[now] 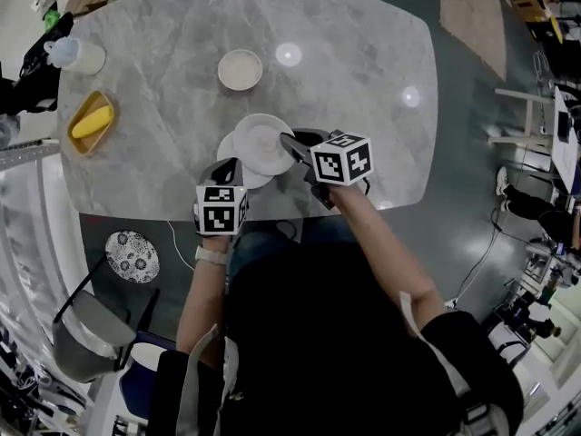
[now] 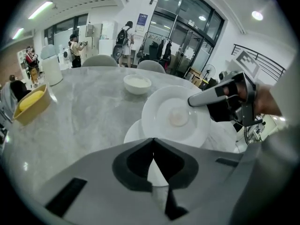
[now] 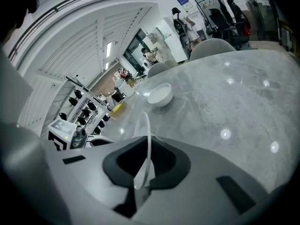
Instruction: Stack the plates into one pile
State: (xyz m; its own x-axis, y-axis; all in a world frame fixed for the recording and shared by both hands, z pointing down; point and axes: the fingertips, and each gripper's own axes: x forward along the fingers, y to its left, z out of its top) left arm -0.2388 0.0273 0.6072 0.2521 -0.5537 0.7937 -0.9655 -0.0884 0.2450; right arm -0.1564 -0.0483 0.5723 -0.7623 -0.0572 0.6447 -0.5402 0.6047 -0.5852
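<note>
Two plates sit at the 6 o'clock edge of the bench [image 1: 363, 53], directly in front of you. The upper plate [image 1: 261, 142] overlaps the lower plate [image 1: 227, 150], offset toward 1 o'clock so the lower one shows only at its 9 and 6 o'clock margins. Whether the two are touching cannot be confirmed. Your right gripper [image 1: 289, 140] meets the upper plate at its 3 o'clock rim. In the right gripper view its fingers [image 3: 122, 165] are pinching that rim, with the plate seen edge-on between them. Your left gripper [image 1: 229, 167] is at the lower plate's 7 o'clock rim. In the left gripper view its fingers [image 2: 133, 163] are pressed together on a thin white wedge of that rim. Both plates are white, and the upper one has a faint mark in its well. A white bowl [image 1: 241, 69] stands at 12 o'clock of the plates, well apart from them. A yellow dish [image 1: 93, 123] lies near the bench's 9 o'clock edge. A white canister [image 1: 77, 55] stands at 10 o'clock.
</note>
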